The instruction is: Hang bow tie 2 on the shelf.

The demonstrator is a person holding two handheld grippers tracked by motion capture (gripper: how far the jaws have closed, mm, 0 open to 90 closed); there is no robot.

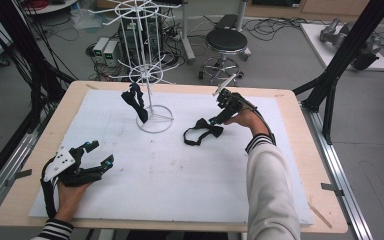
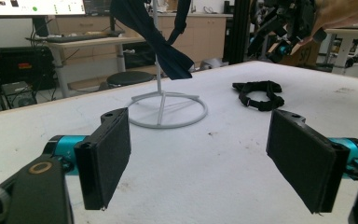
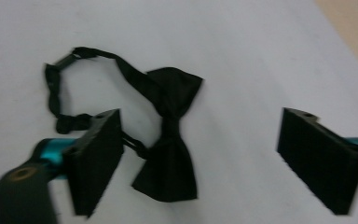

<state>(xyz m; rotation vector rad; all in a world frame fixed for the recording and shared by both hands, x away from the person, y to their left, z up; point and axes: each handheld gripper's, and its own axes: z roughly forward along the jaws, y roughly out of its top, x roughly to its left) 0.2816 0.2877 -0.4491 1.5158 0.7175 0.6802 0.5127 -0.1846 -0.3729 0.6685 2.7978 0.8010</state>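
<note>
A black bow tie (image 1: 202, 131) with its strap looped lies flat on the white mat (image 1: 180, 175), right of the white wire stand (image 1: 147, 65). My right gripper (image 1: 215, 120) hovers just above it, pointing down, jaws open. In the right gripper view the bow tie (image 3: 170, 140) lies between and beyond the two pads (image 3: 95, 158), untouched. A second dark bow tie (image 1: 135, 102) hangs from the stand. My left gripper (image 1: 100, 154) rests open at the mat's near left; in its own view the open pads (image 2: 109, 154) frame the stand (image 2: 165, 109), the hanging tie (image 2: 158, 39) and the lying tie (image 2: 258, 94).
The stand's round base (image 1: 155, 120) sits at the mat's far middle. The wooden table edge (image 1: 45, 145) frames the mat. Behind the table are a stool (image 1: 226, 42), computer cases and cables on the floor. Black frame posts (image 1: 340, 65) stand at the right.
</note>
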